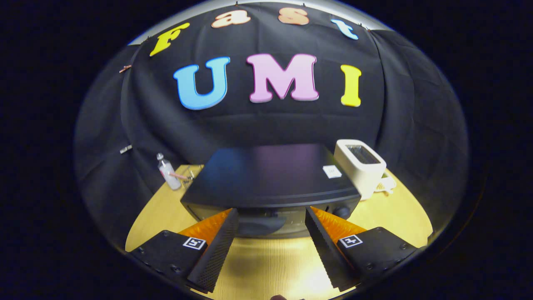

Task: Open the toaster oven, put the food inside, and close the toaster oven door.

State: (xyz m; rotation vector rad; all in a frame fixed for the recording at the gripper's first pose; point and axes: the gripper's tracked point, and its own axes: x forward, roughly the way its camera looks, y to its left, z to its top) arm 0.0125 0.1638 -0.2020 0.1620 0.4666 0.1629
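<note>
Toaster oven — a black, boxy metal one (270, 179) — sat on the pale wooden tabletop (266, 262), just ahead of the fingertips, its front facing the camera. Door (266, 223) appeared up and closed, dark glass between the two fingers; its handle could not be made out. No food was visible on the table or in the claw, and the dim glass hid whatever lay inside. So the scene fitted two stages: door shut with the food somewhere out of frame, or door shut on food already inside — the picture did not settle which. Gripper (270, 214) stood wide apart, holding nothing, fingers close to the oven's front; contact could not be told. A white slot toaster (361, 166) stood beside the oven, a small clear bottle (168, 171) on the other side.
</note>
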